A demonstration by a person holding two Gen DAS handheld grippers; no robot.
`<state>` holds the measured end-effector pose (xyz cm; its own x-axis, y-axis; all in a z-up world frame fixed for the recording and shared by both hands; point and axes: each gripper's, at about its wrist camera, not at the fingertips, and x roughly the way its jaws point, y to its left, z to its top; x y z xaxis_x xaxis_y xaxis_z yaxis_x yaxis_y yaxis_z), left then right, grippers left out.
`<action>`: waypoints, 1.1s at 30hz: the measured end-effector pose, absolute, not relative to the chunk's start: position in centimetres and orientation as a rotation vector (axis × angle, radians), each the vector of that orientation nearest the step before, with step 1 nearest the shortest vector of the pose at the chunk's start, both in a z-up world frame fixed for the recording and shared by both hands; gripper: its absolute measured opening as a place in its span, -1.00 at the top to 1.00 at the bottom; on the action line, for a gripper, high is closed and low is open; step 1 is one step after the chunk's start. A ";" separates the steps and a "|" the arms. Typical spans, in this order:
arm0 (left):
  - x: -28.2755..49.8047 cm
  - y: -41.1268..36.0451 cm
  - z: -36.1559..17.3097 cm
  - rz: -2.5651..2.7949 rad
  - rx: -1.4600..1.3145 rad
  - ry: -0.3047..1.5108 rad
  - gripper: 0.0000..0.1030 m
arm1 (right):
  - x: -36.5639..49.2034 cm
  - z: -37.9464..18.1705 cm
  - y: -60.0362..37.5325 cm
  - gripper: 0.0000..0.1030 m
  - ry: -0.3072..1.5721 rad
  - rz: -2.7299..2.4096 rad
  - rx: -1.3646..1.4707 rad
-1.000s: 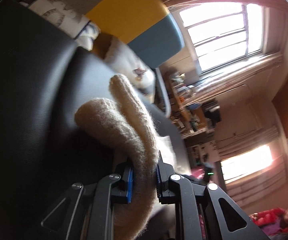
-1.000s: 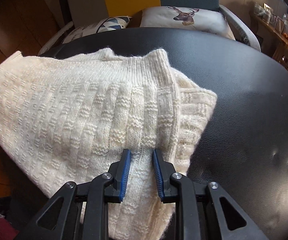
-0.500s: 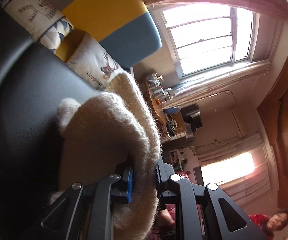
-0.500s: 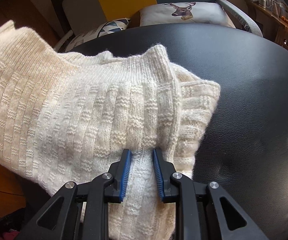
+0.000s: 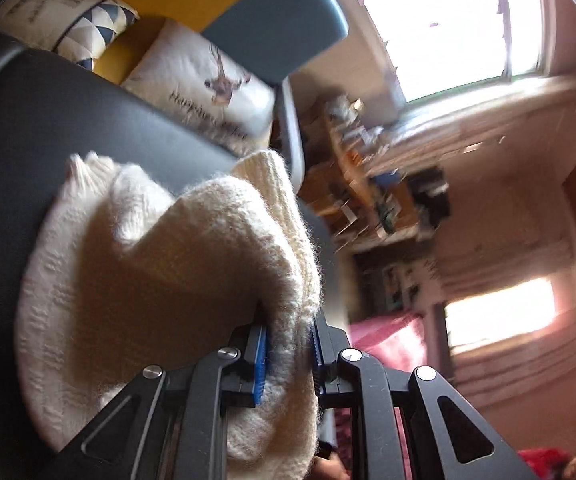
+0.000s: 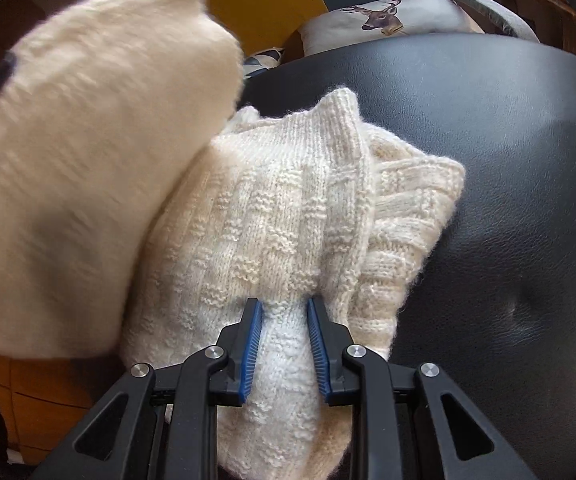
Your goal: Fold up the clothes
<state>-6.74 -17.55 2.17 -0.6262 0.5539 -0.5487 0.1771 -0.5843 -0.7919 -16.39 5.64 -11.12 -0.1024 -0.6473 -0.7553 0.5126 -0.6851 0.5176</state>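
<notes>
A cream knitted sweater (image 6: 284,216) lies on a black leather surface (image 6: 508,168). My right gripper (image 6: 284,320) is shut on a bunched part of the sweater near its front edge. My left gripper (image 5: 288,340) is shut on another edge of the sweater (image 5: 148,272) and holds it lifted and tilted, so the cloth drapes over the black surface (image 5: 68,128). In the right wrist view this lifted part (image 6: 88,160) fills the left side, blurred, above the flat part.
A sofa with yellow and blue-grey back (image 5: 248,12) stands behind the black surface, with a deer cushion (image 6: 388,20) and a triangle-pattern cushion (image 5: 92,28). Shelves with small items (image 5: 368,184) and bright windows (image 5: 448,28) lie beyond. Wooden floor (image 6: 40,400) shows at the left.
My left gripper has lifted its edge of the sweater and swung it over toward the right gripper's side. The lifted cloth now looms much larger in the right wrist view. The right gripper has stayed put.
</notes>
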 end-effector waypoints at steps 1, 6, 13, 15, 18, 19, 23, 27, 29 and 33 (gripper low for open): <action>-7.1 -16.6 1.5 2.297 -1.256 -1.255 0.65 | -16.4 -11.3 6.0 0.52 -0.195 -1.870 1.375; -8.7 -13.1 -2.4 2.249 -1.433 -1.143 0.61 | -16.6 -12.6 7.9 0.55 -0.390 -1.819 1.341; -9.4 -11.0 -4.9 2.084 -1.476 -1.200 0.51 | -16.3 -13.5 9.5 0.57 -0.527 -1.771 1.301; -9.3 -11.1 -4.3 2.034 -1.443 -1.227 0.48 | -16.2 -13.7 10.3 0.57 -0.580 -1.753 1.295; -8.9 -12.4 -3.0 1.986 -1.366 -1.262 0.43 | -15.4 -12.7 12.2 0.58 -0.577 -1.785 1.277; -8.3 -13.3 -2.2 1.995 -1.331 -1.263 0.41 | -15.0 -12.2 12.9 0.58 -0.558 -1.809 1.267; -4.6 -17.8 0.2 2.146 -1.245 -1.185 0.18 | -13.0 -9.2 15.8 0.52 -0.463 -1.898 1.202; 0.0 -21.9 0.8 2.346 -1.219 -1.026 0.16 | -10.8 -4.2 15.9 0.47 -0.309 -1.874 1.079; 3.2 -22.5 0.7 2.467 -1.220 -0.838 0.16 | -10.2 -2.2 14.5 0.43 -0.238 -1.807 1.047; 7.7 -21.7 -1.7 2.578 -1.249 -0.479 0.16 | -10.3 -0.6 9.6 0.42 -0.084 -1.724 1.074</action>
